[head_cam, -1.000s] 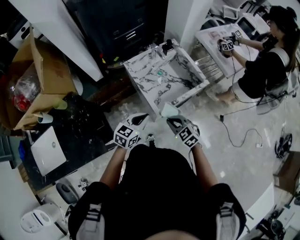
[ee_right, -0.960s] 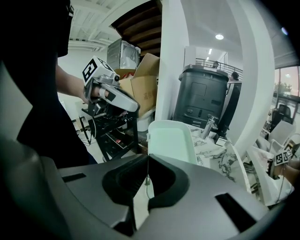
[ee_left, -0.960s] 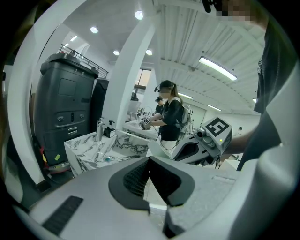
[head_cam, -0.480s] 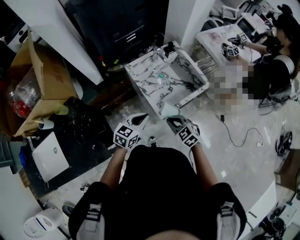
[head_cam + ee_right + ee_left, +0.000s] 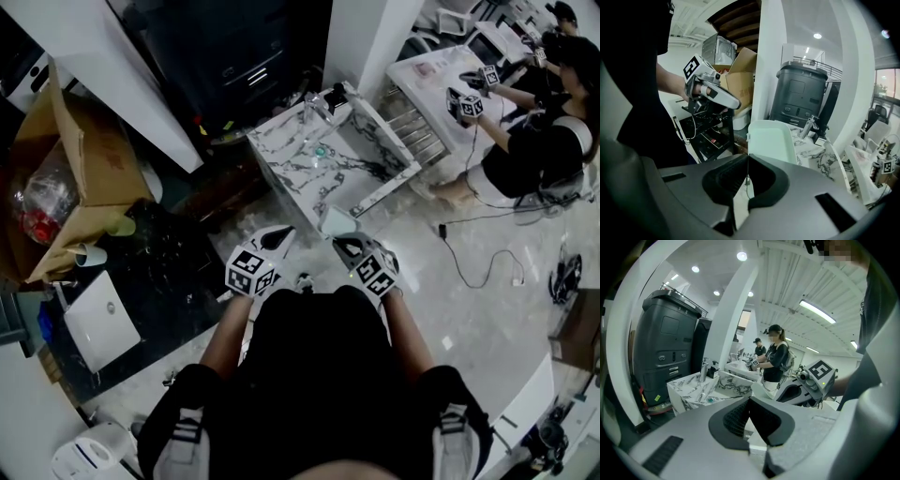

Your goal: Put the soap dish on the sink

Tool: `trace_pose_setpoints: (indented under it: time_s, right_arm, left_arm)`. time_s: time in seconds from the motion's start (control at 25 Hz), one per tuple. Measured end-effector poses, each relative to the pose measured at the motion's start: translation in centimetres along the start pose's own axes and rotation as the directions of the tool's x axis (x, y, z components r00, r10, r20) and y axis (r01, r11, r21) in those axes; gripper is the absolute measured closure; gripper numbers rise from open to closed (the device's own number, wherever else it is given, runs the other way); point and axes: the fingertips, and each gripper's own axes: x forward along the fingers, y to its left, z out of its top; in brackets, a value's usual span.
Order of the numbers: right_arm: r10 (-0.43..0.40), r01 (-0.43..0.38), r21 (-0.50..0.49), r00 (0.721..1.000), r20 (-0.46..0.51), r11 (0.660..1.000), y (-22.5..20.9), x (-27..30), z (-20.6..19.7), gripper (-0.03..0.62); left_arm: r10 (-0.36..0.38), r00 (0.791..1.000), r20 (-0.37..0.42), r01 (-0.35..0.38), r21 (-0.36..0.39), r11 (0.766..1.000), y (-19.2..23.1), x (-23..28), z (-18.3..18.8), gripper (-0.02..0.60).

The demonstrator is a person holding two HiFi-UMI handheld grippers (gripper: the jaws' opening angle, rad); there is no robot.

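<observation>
My right gripper (image 5: pixel 343 238) is shut on the near rim of a pale green soap dish (image 5: pixel 337 220), which juts out in front of it above the floor. The right gripper view shows the dish (image 5: pixel 772 139) tray-side up beyond the closed jaws (image 5: pixel 746 161). A white marble-patterned sink (image 5: pixel 281 155) with a chrome tap (image 5: pixel 309 101) stands a short way ahead, apart from the dish. My left gripper (image 5: pixel 277 240) hovers beside the right one, shut with nothing in it (image 5: pixel 749 401). From it I see the sink (image 5: pixel 689 391) and the right gripper (image 5: pixel 797 392).
A cardboard box (image 5: pixel 89 155) and a black shelf unit with a white laptop (image 5: pixel 97 307) stand at the left. A dark machine (image 5: pixel 234 56) and a white pillar (image 5: pixel 361 37) rise behind the sink. Another person (image 5: pixel 534 141) works at a table at back right. A cable (image 5: pixel 478 267) lies on the floor.
Both grippers keep their pose, the dish still gripped. The surroundings slide slightly as the view shifts, and the person at back right has shifted.
</observation>
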Motion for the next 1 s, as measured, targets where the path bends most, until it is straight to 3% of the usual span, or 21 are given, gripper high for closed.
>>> trace_pose_setpoints:
  time_s: [0.48,1.0]
  right_arm:
    - [-0.011,0.011,0.005,1.0,-0.02,1.0,0.2,0.0,0.4,0.595]
    - [0.066,-0.066,-0.061,0.998,0.001,0.996,-0.6,2.9,2.8,0.595]
  left_arm:
    - [-0.018,1.0,0.005,0.018,-0.022,1.0,0.4,-0.3,-0.2,0.583]
    - [0.078,0.995,0.056,-0.072,-0.107,0.992,3.4,-2.1,0.1,0.583]
